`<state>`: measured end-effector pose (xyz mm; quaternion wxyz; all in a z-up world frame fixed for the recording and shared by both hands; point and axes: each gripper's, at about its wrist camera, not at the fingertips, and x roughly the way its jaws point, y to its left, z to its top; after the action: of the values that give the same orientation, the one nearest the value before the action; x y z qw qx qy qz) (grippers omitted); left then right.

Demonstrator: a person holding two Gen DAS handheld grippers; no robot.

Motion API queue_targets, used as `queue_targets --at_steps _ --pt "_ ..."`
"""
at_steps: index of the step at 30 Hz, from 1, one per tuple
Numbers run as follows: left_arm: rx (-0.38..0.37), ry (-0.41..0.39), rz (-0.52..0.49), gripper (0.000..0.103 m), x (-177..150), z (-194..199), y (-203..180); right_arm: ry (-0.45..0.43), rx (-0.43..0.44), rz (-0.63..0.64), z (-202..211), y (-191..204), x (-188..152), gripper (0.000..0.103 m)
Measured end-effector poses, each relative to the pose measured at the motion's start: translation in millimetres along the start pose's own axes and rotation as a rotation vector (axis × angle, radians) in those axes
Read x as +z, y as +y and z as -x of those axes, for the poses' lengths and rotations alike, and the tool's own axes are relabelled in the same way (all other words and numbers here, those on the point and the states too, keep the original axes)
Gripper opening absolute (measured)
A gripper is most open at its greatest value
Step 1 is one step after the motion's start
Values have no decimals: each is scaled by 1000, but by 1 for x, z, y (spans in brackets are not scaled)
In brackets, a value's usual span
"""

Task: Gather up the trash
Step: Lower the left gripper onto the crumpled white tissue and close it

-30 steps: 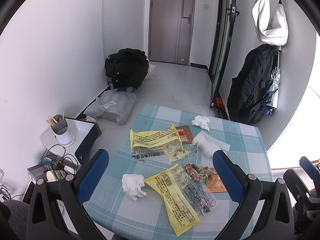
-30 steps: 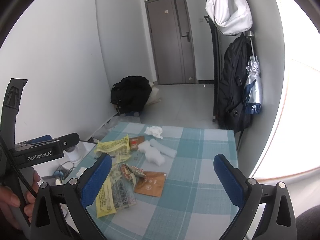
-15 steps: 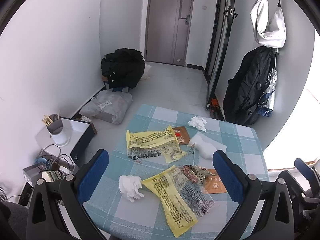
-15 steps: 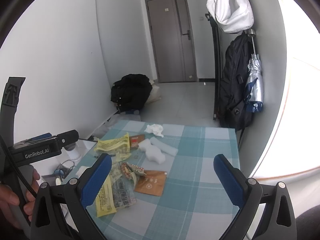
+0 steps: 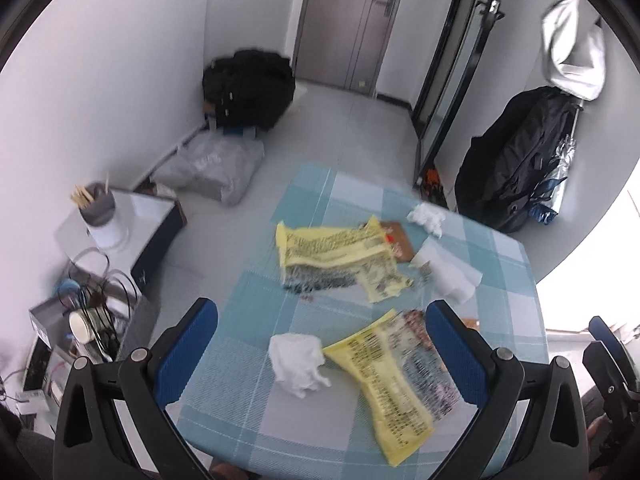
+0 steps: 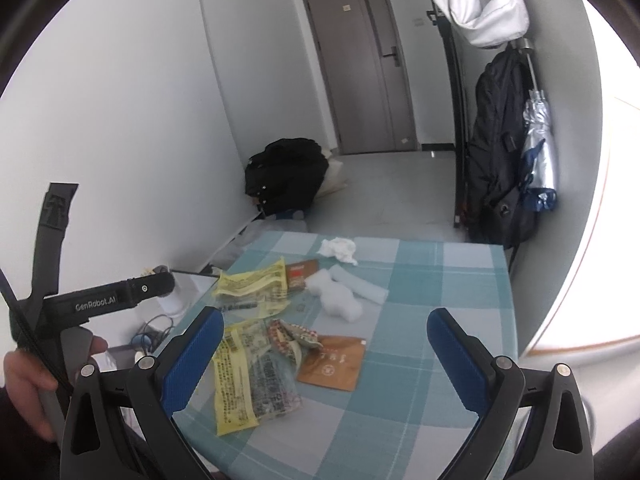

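Observation:
Trash lies on a table with a blue checked cloth (image 5: 504, 280). A crumpled white tissue (image 5: 298, 360) lies between my open left gripper's (image 5: 320, 352) fingers, below them. A yellow printed wrapper (image 5: 392, 392) lies beside it, another yellow wrapper (image 5: 336, 246) farther back. A second tissue (image 5: 426, 216) and a white foam piece (image 5: 452, 276) lie at the far side. My right gripper (image 6: 320, 354) is open and empty above the near yellow wrapper (image 6: 240, 376), a brown packet (image 6: 332, 362) and a colourful crumpled wrapper (image 6: 292, 336).
A black bag (image 5: 248, 88) and a grey plastic bag (image 5: 212, 168) lie on the floor by the left wall. A low white stand with a cup of sticks (image 5: 100, 216) is left of the table. A black backpack (image 5: 516, 160) and an umbrella (image 6: 538, 152) hang at the right.
My left gripper has moved forward and down toward the near tissue; that view is blurred by motion. My right gripper has barely shifted.

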<state>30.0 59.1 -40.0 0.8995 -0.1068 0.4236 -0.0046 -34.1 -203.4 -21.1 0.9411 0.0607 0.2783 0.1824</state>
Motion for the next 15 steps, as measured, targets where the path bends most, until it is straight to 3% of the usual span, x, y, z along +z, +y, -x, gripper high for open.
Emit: queue_targets --at_steps 6,15 --pt "1 154 50 102 -5 -31 20 44 14 -23 -19 0 1 103" --pt "56 290 -15 102 -24 -51 26 92 9 6 -40 0 0 103"
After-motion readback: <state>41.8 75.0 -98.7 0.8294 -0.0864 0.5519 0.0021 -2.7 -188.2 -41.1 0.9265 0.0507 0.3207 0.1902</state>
